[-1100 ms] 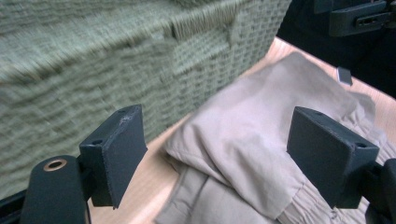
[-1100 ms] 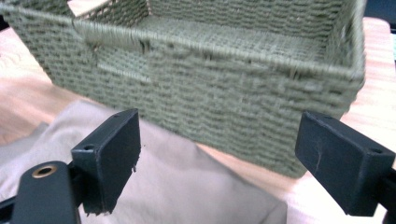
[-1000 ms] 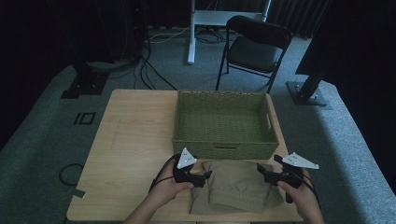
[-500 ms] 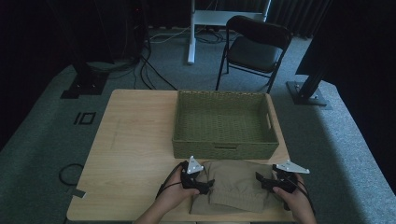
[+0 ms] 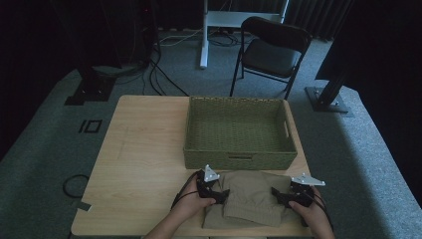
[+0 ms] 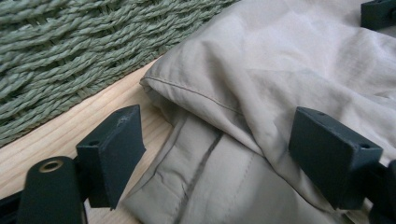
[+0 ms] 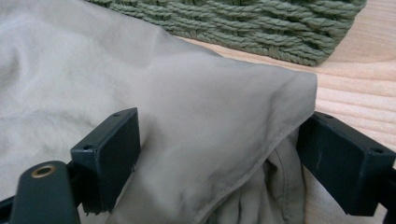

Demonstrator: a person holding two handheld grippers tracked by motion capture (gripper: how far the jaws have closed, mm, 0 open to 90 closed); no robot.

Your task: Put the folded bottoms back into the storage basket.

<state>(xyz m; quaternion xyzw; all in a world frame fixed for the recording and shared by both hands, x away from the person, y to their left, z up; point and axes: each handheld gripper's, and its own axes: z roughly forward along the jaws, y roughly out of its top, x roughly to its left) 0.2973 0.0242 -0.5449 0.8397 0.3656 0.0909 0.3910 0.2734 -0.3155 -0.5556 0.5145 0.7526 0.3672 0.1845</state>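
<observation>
High view: folded khaki cloth (image 5: 251, 201) lies at the table's (image 5: 144, 149) near edge, at 6 o'clock from the green woven basket (image 5: 239, 130) and just short of touching its front wall. Left gripper (image 5: 219, 193) sits at the cloth's 9 o'clock edge, right gripper (image 5: 277, 195) at its 3 o'clock edge, each held in a hand.

Left gripper view: jaws spread wide, straddling the cloth's folded corner (image 6: 224, 140); one jaw is on bare wood beside the hem, the other rests over the fabric. Nothing pinched. Basket weave (image 6: 70, 51) at 11 o'clock, close.

Right gripper view: jaws also spread, with the cloth's corner (image 7: 219, 135) bulging between them, layers stacked loosely. Pads flank the fabric but are not clamped on it. Basket wall (image 7: 261, 28) at 12 o'clock.

Step, as I read it: grasp phase, both grippers positioned on opposite ends of the folded cloth, ahead of a lift, likely into the basket.

Next move calls for: closing both jaws together so every folded layer is caught, left jaw needs to get under the bottom hem rather than skate on wood. Then lift level, both ends at equal height, and clear the basket's front rim toward 12 o'clock. Risk: uneven pinch lets the fold fall open.
</observation>
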